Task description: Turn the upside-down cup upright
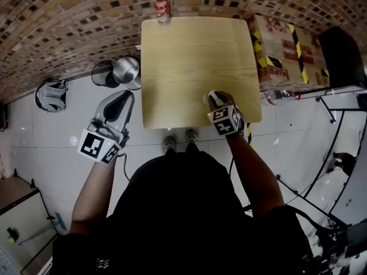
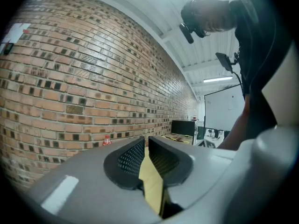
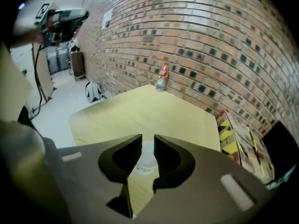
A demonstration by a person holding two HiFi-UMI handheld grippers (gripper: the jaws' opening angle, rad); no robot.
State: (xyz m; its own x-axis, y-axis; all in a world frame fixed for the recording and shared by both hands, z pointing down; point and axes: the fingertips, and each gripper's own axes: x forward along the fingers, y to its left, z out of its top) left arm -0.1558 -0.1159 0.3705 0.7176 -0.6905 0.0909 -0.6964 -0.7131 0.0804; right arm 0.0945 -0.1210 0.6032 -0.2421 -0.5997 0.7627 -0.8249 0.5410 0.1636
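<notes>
Right gripper (image 3: 148,136) hangs, jaws apart, just above the cup (image 3: 145,158) by the table's (image 1: 195,56) near edge; left gripper (image 2: 146,140), jaws barely parted and empty, hovers off its left edge.

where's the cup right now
In the right gripper view the cup sits on the table, seen between the jaws of the right gripper, near the table's near edge and far from the bottle.
</notes>
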